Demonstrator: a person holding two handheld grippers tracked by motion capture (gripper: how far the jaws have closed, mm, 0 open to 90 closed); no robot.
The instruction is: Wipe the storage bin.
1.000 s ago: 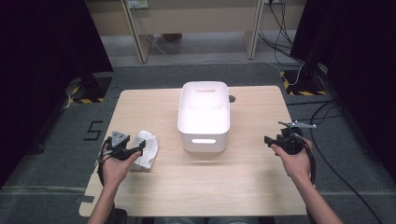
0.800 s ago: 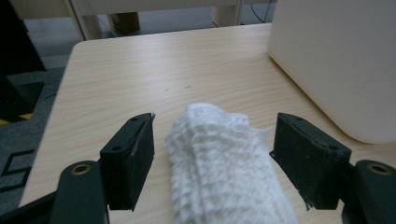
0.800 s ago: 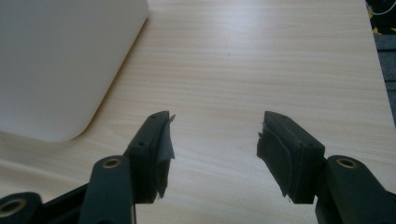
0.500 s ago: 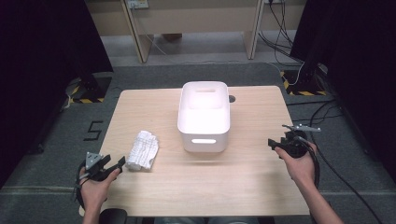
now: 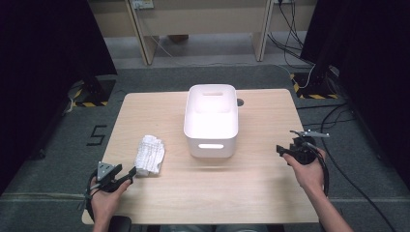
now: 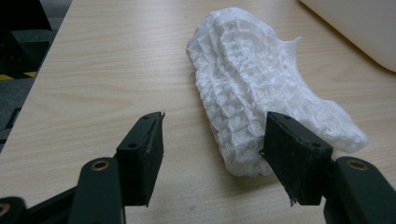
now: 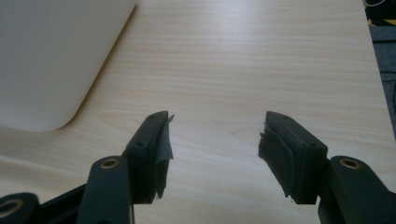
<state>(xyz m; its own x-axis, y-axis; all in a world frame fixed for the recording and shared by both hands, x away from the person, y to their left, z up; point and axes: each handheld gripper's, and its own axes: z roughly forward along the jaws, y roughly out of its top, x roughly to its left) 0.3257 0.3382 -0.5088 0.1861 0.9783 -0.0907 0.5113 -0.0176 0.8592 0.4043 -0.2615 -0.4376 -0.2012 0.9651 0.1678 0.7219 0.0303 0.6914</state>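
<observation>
A white waffle-knit cloth point(image 5: 150, 153) lies bunched on the wooden table point(image 5: 232, 193), left of a white plastic bin point(image 5: 211, 137). My left gripper point(image 5: 129, 173) rests low near the table's front left corner, open, pointing at the cloth's near end. In the left gripper view the cloth point(image 6: 252, 79) lies just beyond the open gripper point(image 6: 212, 130), its near end beside the right fingertip point(image 6: 294, 154). My right gripper point(image 5: 283, 150) hovers right of the bin, open. Its jaws point(image 7: 215, 126) have just been opening a little, with only bare table between them.
The bin has a slot handle in its front wall, and its corner shows in both gripper views point(image 6: 355, 28) point(image 7: 51, 56). A small dark hole point(image 5: 240, 102) sits in the tabletop behind the bin. Cables trail on the floor at the right.
My left hand has drawn back from the cloth toward the near left corner and sunk lower. The cloth stays where it was. The right hand has kept its place.
</observation>
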